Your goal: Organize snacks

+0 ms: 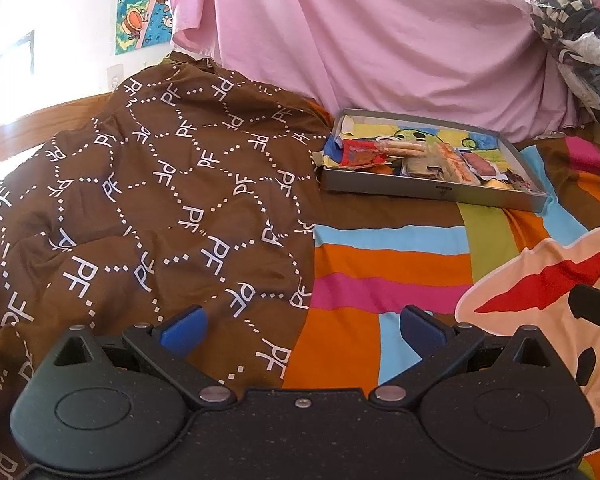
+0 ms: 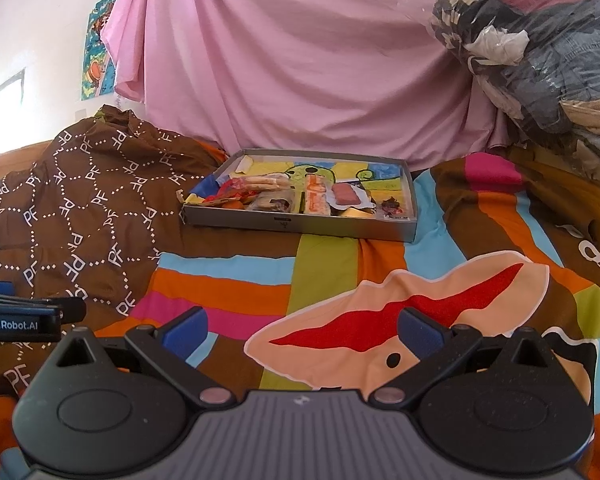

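A shallow grey cardboard tray (image 2: 296, 224) lies on the striped bedspread (image 2: 228, 280) of a bed, in front of a hanging pink sheet (image 2: 300, 64). Packaged snacks (image 2: 300, 196) crowd the tray's near edge. A brown patterned blanket (image 1: 148, 184) is bunched just left of the tray. The left gripper (image 1: 302, 330) and the right gripper (image 2: 302, 330) both hover well short of the tray, jaws spread wide apart, gripping nothing.

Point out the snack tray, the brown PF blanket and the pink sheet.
snack tray (image 2: 300, 225), right wrist view, front wall.
brown PF blanket (image 1: 160, 184), left wrist view, middle folds.
pink sheet (image 2: 300, 80), right wrist view, centre.
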Demonstrator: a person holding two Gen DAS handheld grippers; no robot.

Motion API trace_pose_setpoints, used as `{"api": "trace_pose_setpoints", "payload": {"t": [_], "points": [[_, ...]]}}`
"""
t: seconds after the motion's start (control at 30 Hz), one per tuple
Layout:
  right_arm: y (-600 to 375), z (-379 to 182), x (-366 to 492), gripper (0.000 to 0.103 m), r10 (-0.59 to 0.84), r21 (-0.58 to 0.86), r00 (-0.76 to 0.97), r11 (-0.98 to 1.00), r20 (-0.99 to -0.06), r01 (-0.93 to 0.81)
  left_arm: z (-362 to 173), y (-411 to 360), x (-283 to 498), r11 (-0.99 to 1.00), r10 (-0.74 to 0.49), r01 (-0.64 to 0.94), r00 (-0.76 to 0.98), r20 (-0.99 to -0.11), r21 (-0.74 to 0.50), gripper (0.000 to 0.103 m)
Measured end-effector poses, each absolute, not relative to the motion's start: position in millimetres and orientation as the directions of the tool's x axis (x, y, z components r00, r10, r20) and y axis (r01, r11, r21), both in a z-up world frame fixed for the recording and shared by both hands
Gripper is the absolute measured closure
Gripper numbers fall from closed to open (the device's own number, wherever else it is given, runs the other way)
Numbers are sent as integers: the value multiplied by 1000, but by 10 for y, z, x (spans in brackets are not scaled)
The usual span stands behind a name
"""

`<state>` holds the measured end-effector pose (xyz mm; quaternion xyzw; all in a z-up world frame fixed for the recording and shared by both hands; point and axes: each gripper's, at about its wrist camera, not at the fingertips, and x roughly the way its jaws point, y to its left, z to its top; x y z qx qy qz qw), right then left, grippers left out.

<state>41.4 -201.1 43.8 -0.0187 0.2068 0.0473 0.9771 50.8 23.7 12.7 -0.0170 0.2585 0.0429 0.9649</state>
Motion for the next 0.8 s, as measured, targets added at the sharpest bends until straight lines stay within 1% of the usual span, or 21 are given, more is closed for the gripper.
{"api": "trace_pose_setpoints", "payload": {"t": [0.8], "points": [[-2010,436,413,0,87,-19,909,994,-408,-104,141,246,488,995,82,-96,868,-490,-3,1]]}}
